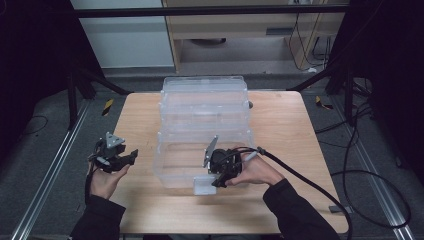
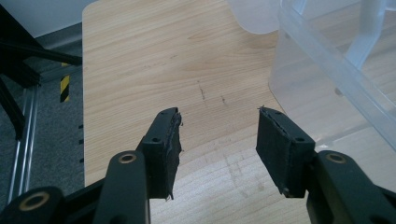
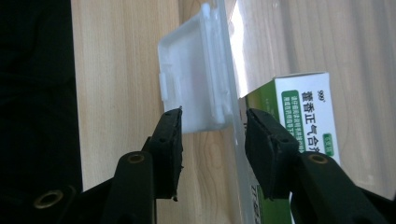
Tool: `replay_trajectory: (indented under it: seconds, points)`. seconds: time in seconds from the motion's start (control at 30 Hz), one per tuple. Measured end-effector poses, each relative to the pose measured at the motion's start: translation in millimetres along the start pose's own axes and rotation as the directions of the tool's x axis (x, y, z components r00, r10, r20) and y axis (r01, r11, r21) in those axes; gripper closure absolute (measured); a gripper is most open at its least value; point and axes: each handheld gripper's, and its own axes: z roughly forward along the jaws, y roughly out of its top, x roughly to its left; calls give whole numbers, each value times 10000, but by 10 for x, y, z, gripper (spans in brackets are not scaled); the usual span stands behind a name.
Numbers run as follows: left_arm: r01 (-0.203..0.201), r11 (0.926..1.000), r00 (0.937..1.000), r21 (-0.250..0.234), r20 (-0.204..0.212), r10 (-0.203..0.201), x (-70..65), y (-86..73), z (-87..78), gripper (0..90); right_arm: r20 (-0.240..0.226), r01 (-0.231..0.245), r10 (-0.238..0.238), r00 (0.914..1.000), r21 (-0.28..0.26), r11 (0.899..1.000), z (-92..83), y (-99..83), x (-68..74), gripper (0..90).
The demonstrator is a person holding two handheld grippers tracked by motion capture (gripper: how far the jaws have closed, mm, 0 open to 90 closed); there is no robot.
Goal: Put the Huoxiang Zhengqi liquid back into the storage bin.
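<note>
A clear plastic storage bin (image 1: 175,167) stands mid-table with its lid (image 1: 205,97) swung up behind it. A white latch (image 1: 204,185) hangs on its front wall. My right gripper (image 1: 216,181) points down at that wall. In the right gripper view its jaws (image 3: 212,126) straddle the latch (image 3: 196,79) and the clear wall, one pad outside, one inside, close to both without a clear press. A green and white box (image 3: 303,107) lies inside the bin. My left gripper (image 1: 131,156) rests open at the table's left, with bare wood between its jaws (image 2: 219,135).
The bin's corner (image 2: 327,79) lies just right of the left gripper's jaws. A thick black cable (image 1: 305,182) trails from the right gripper across the table's right side to the floor. The table's left edge (image 2: 84,93) drops to grey floor and a metal rail.
</note>
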Motion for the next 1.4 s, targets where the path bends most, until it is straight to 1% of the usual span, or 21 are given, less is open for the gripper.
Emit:
replay_trajectory:
  seconds: [0.3, 0.4, 0.57, 1.03, 1.23, 1.4]
  points:
    - [-5, 10000, 10000, -9, -10, 5, 1, 1, -2, 486, -86, -82, 85, 9999, 329, 9994, 99, -27, -55, 595]
    - [-3, 10000, 10000, -10, -14, 3, 2, 1, -3, 486, -91, 11, -8, 10000, 341, 9994, 120, -28, -58, 617]
    - [8, 10000, 10000, -20, -17, -8, 4, 2, -5, 487, -158, -67, 73, 9998, 376, 9993, 138, -25, -70, 656]
    - [-25, 10000, 10000, -57, 44, 26, -3, 12, -13, 487, -139, 20, -14, 9999, 426, 9991, 143, -22, -56, 663]
    - [-28, 9999, 10000, -168, 74, 29, 1, 33, -38, 486, -141, 87, -81, 9999, 470, 9989, 142, -13, -56, 667]
    - [-64, 9993, 9999, -368, 155, 70, 12, 72, -79, 485, -157, 96, -89, 9998, 447, 9990, 143, -14, -61, 668]
